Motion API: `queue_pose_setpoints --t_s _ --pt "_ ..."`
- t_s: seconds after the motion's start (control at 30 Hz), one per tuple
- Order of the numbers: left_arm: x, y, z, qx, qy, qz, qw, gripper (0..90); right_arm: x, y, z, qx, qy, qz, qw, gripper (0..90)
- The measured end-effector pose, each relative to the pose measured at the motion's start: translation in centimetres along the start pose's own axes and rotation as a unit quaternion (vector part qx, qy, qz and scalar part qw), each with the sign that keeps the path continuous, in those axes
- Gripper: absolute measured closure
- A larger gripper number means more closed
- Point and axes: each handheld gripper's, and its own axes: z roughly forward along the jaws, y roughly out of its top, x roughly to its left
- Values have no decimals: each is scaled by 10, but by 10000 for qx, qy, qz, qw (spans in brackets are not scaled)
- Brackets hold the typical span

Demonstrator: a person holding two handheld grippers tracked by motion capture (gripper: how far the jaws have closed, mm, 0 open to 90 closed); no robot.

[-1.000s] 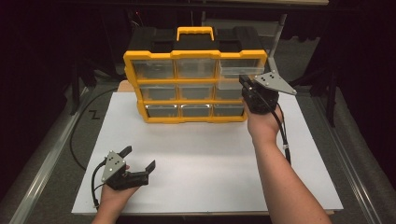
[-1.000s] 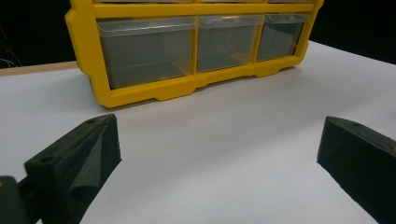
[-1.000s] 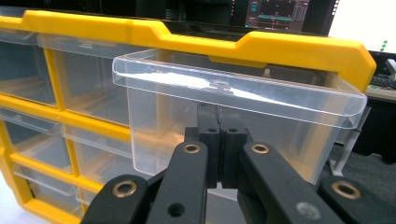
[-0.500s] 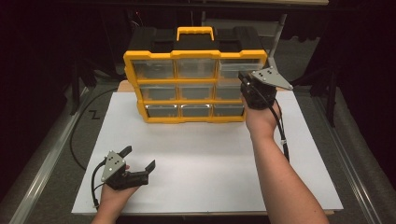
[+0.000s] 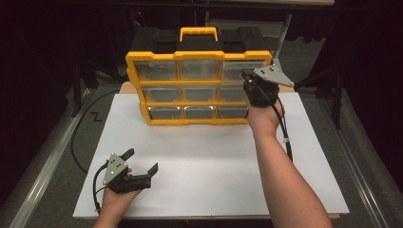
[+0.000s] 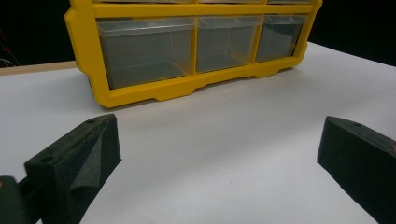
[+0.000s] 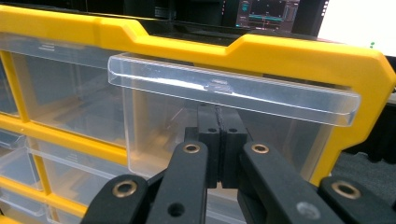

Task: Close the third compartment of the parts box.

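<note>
The yellow drawer cabinet [image 5: 197, 85] stands in the upper middle of the high view. The right gripper [image 7: 218, 140] is at its top right drawer [image 7: 224, 121], jaws pressed together just under the clear lip. In the lower left, the left gripper [image 5: 141, 161] rests with jaws wide.

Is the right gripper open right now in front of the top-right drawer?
No: in the right gripper view the right gripper has its jaws pressed together, nothing between them, just under the lip of the clear top-right drawer.
</note>
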Motion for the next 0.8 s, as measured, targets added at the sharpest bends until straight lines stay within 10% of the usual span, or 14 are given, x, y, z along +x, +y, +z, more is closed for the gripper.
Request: queue_pose_setpoints --t_s 0.8 --pt "0 -1 2 71 -1 25 10000 3 -4 3 20 184 -146 35 9997 900"
